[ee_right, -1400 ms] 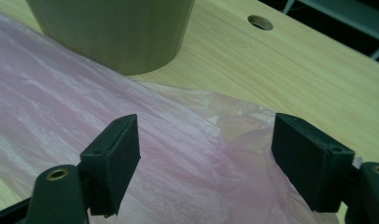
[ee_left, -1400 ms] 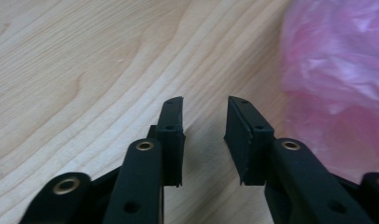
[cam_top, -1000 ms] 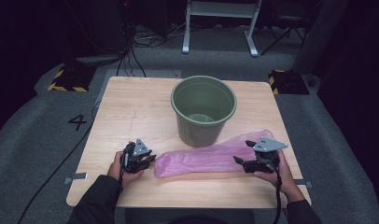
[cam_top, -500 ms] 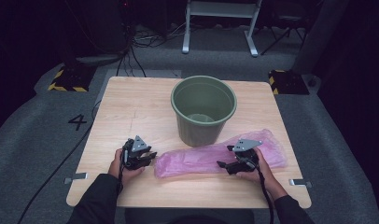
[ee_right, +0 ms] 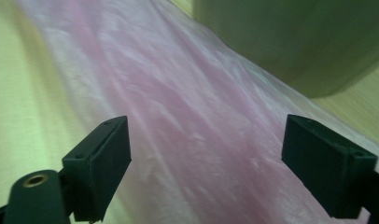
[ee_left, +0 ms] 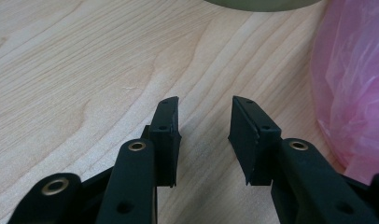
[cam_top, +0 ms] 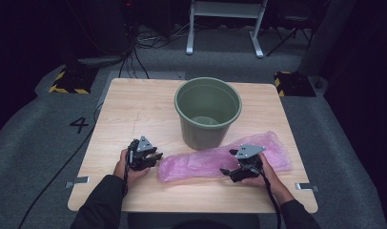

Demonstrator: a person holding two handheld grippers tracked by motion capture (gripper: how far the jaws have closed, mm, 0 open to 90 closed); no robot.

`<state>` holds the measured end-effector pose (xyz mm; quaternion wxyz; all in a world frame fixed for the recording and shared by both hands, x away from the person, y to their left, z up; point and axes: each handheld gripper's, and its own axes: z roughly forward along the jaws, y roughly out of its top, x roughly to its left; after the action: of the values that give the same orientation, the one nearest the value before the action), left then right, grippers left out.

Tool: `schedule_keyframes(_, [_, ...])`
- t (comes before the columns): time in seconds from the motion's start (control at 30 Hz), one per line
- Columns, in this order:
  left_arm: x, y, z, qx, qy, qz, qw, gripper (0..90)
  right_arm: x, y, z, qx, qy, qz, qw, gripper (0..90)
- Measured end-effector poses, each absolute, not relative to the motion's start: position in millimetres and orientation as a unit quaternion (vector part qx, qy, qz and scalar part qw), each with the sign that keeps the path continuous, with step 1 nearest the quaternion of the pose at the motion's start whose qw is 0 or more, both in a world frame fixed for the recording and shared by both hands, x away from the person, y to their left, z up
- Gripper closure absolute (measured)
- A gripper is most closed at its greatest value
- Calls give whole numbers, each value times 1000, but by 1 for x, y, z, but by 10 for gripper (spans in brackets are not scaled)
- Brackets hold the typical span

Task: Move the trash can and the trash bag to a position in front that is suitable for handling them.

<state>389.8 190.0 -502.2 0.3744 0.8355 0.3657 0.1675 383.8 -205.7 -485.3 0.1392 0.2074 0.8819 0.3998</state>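
Your right hand-held gripper [cam_top: 228, 171] sits over the pink plastic bag [cam_top: 215, 160], jaws spread wide, the bag lying flat between and beneath them; whether they touch it cannot be told. Your left hand-held gripper [cam_top: 156, 157] rests on the tabletop [cam_top: 134, 109], jaws apart and empty, just beside the bag's left end. The green bucket [cam_top: 208, 112] stands upright directly behind the bag.
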Motion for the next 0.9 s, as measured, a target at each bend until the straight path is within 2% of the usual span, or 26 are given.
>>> schedule_keyframes(0.17, [390, 191, -502, 835, 368, 169, 373, 617, 376, -204, -487, 195, 885, 398, 140, 153])
schedule_keyframes(0.23, [391, 191, -502, 834, 370, 170, 372, 590, 378, -199, -491, 205, 888, 383, 151, 155])
schedule_keyframes(0.27, [390, 191, -502, 832, 375, 171, 371, 536, 383, -195, -495, 217, 886, 381, 150, 155])
schedule_keyframes(0.37, [392, 191, -502, 830, 380, 172, 370, 515, 388, -195, -498, 220, 884, 387, 143, 154])
schedule_keyframes(0.6, [393, 191, -502, 829, 387, 173, 366, 451, 398, -193, -501, 237, 880, 375, 171, 151])
schedule_keyframes(0.8, [394, 190, -502, 827, 395, 174, 361, 385, 410, -193, -502, 263, 881, 368, 142, 103])
schedule_keyframes(0.87, [395, 190, -503, 824, 401, 188, 354, 293, 417, -194, -502, 280, 882, 361, 120, 81])
schedule_keyframes(0.9, [395, 190, -503, 823, 402, 189, 352, 276, 419, -194, -502, 279, 882, 360, 120, 81])
